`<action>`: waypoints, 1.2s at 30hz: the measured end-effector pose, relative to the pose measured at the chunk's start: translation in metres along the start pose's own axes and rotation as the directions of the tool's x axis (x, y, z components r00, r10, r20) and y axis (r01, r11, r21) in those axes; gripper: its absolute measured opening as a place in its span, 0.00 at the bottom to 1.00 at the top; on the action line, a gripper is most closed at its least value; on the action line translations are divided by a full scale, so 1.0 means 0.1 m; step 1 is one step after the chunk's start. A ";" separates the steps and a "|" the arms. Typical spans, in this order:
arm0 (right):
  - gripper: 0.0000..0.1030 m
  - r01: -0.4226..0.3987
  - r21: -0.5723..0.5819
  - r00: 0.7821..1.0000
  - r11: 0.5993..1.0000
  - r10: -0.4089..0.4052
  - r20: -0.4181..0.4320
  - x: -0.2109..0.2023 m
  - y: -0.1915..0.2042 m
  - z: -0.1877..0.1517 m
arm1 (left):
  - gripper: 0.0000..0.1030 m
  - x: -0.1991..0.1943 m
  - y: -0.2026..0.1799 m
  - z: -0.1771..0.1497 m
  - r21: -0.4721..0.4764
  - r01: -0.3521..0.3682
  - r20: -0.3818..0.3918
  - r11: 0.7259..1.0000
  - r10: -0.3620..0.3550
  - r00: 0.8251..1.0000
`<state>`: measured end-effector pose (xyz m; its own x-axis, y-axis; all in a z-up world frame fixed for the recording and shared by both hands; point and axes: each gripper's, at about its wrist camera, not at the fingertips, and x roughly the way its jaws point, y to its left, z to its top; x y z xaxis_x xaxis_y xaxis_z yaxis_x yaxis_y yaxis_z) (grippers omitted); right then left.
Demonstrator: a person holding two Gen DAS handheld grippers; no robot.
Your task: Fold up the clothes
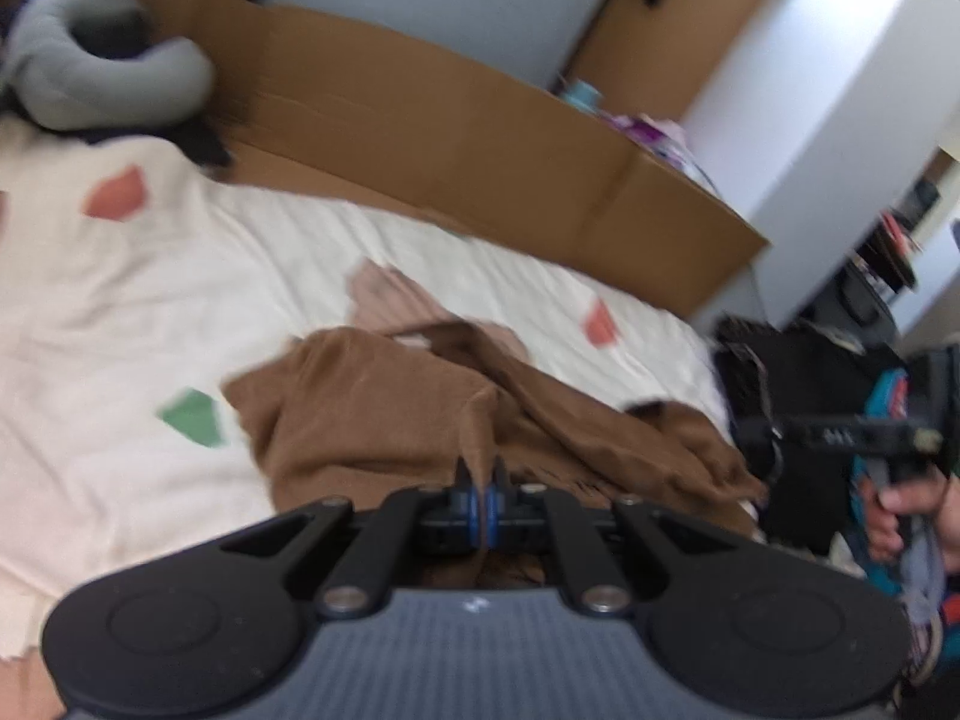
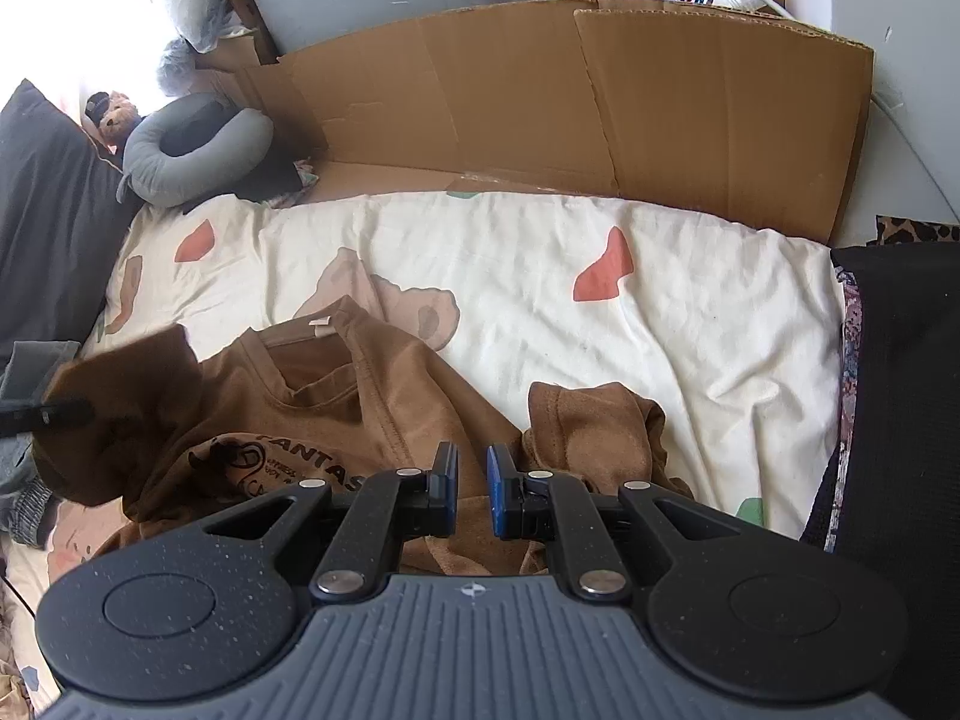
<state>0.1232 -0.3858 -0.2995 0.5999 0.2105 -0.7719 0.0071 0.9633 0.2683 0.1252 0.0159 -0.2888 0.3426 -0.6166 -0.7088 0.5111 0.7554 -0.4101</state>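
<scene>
A brown T-shirt [image 2: 312, 414] with a dark chest print lies crumpled on a cream bedsheet [image 2: 600, 312], neckline toward the far side. In the left wrist view my left gripper [image 1: 480, 477] is shut on a raised fold of the brown T-shirt [image 1: 372, 414]. From the right wrist view, the left gripper [image 2: 81, 409] shows at the left edge, holding a flap of the shirt lifted off the bed. My right gripper [image 2: 472, 480] hovers over the shirt's lower middle, jaws slightly apart with nothing between them. One sleeve [image 2: 588, 420] lies bunched just right of it.
A flattened cardboard sheet [image 2: 570, 102] stands along the bed's far side. A grey neck pillow [image 2: 180, 162] and a dark pillow [image 2: 48, 228] lie at the far left. Black fabric [image 2: 900, 390] covers the right edge. A hand [image 1: 900, 516] grips a black handle at the right.
</scene>
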 end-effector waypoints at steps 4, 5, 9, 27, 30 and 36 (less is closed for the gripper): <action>0.10 -0.002 0.003 1.000 1.000 0.002 -0.002 0.02 0.00 -0.01 | 0.03 0.10 -0.07 -0.16 0.029 0.042 -0.085 0.999 -0.040 0.996; 0.10 -0.004 0.003 1.000 1.000 0.004 -0.004 0.03 -0.01 -0.02 | 0.03 0.11 -0.09 -0.20 0.041 0.048 -0.110 0.998 -0.043 0.993; 0.10 -0.010 -0.003 1.000 1.000 0.010 -0.010 0.05 0.01 -0.04 | 0.03 0.13 -0.07 -0.39 0.135 0.050 -0.253 0.990 -0.014 0.967; 0.10 -0.013 -0.034 0.998 0.999 0.011 -0.054 0.18 0.02 -0.09 | 0.04 -0.06 0.46 -0.88 0.232 -0.097 -0.456 0.968 0.196 0.868; 0.10 -0.011 -0.051 0.998 0.999 0.008 -0.059 0.19 0.03 -0.09 | 0.09 -0.10 0.56 -0.85 0.191 -0.169 -0.468 0.967 0.241 0.850; 0.15 -0.019 -0.099 0.998 0.995 0.012 -0.064 0.19 0.08 -0.08 | 0.43 -0.38 0.61 -0.59 0.123 -0.241 -0.401 0.963 0.270 0.876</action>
<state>0.1288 -0.3731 -0.3167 0.5472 0.2328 -0.8040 -0.0832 0.9709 0.2245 0.0969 0.0982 -0.3211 0.1221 -0.2470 -0.9613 0.5067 0.8483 -0.1536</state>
